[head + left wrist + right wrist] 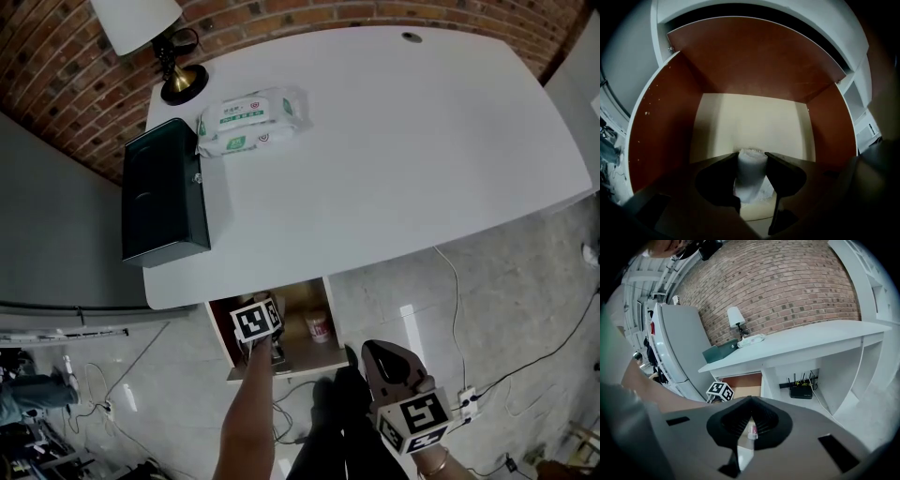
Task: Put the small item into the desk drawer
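Note:
The desk drawer [281,361] stands pulled out under the white desk [394,159]. My left gripper [751,157] reaches into it; only its marker cube [256,322] shows from above. Its jaws are shut on a small white cylindrical item [751,176], which sits upright between the pads over the drawer's cream bottom [750,122]. A small white-and-red bottle [319,328] stands in the drawer to the right of the cube. I cannot tell whether it is the same item. My right gripper [375,351] hangs shut in front of the drawer, holding nothing [751,399].
On the desk are a dark green box [166,192], a pack of wipes [251,119] and a lamp [169,56]. Cables and a power strip [464,398] lie on the floor. A router [801,391] sits under the desk. The person's legs [337,422] stand between the grippers.

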